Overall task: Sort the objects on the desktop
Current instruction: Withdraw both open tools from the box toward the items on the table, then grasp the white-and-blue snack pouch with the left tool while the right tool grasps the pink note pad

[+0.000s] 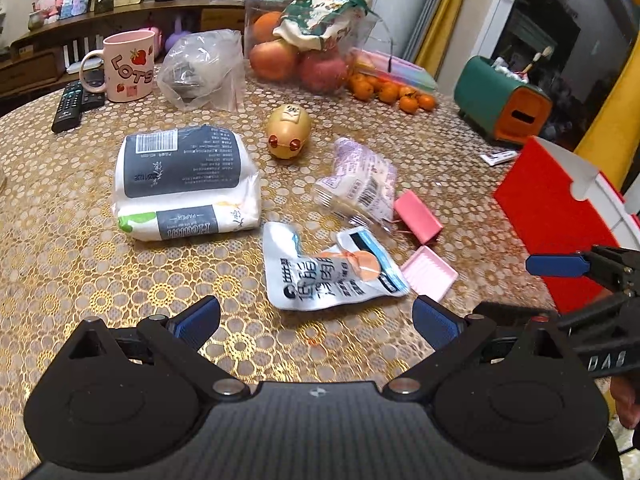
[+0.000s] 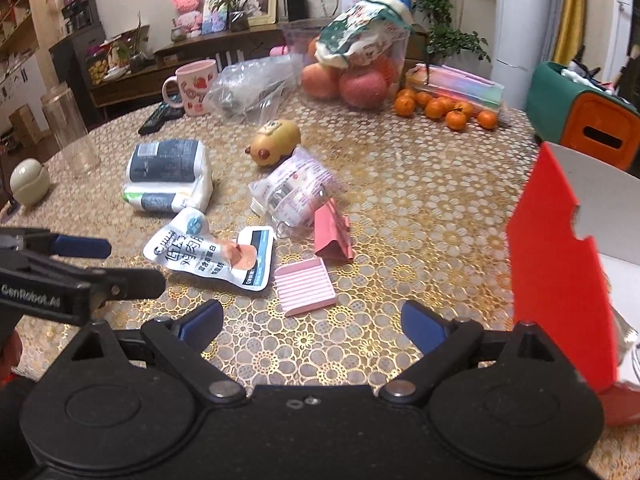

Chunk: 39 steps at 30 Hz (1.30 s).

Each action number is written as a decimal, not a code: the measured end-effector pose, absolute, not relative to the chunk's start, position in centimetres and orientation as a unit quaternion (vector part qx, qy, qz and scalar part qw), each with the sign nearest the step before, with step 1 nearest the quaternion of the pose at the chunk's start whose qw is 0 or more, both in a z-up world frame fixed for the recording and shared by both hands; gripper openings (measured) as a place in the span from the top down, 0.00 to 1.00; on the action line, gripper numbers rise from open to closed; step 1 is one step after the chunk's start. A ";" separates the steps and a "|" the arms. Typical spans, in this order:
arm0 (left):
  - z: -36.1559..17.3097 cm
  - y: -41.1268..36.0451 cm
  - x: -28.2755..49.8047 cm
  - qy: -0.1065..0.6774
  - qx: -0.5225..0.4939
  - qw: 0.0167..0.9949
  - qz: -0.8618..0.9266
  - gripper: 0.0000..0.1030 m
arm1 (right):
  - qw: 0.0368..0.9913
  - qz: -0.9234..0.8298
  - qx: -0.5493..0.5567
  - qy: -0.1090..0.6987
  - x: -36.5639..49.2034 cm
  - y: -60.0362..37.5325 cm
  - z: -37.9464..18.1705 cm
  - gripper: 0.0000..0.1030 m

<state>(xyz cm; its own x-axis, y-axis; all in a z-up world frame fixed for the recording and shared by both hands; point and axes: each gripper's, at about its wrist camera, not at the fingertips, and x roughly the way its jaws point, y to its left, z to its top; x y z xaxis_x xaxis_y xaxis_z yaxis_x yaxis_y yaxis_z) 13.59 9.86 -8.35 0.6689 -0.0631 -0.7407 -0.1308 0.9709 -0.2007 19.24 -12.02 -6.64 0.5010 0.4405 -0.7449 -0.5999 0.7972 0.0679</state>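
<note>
On the gold-patterned table lie a white snack pouch (image 1: 328,268) (image 2: 212,252), a purple-white packet (image 1: 360,180) (image 2: 296,188), a pink binder clip (image 1: 418,216) (image 2: 332,236), a small pink ribbed tray (image 1: 430,272) (image 2: 304,286), a tissue pack (image 1: 184,184) (image 2: 168,180) and a golden egg-shaped toy (image 1: 289,130) (image 2: 276,142). My left gripper (image 1: 316,316) stands open just short of the pouch, holding nothing. My right gripper (image 2: 312,320) is open too, near the pink tray. Each gripper shows at the edge of the other's view.
A red and white box (image 1: 556,216) (image 2: 560,272) stands at the right edge. Further back are a pink mug (image 1: 128,66), remote controls (image 1: 70,106), a clear bag (image 1: 204,68), a fruit container (image 1: 308,48), tangerines (image 1: 392,92) and a green-orange holder (image 1: 500,100). A glass jar (image 2: 70,132) stands far left.
</note>
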 end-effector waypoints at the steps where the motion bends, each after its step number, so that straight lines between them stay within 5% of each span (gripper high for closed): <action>1: -8.5 9.9 14.0 0.407 -0.120 0.906 0.018 0.00 | 0.859 0.304 -0.104 0.398 19.4 -11.7 -6.9 0.07; 15: -10.1 10.0 17.7 0.414 -0.111 0.903 0.030 0.01 | 0.845 0.320 -0.139 0.405 21.4 -9.4 -10.2 0.13; 24: -10.9 10.1 18.2 0.412 -0.108 0.904 0.037 0.02 | 0.840 0.323 -0.139 0.412 22.0 -9.2 -11.1 0.27; 39: -11.3 9.4 18.9 0.413 -0.098 0.905 0.026 0.33 | 0.844 0.326 -0.153 0.398 22.2 -8.8 -11.2 0.39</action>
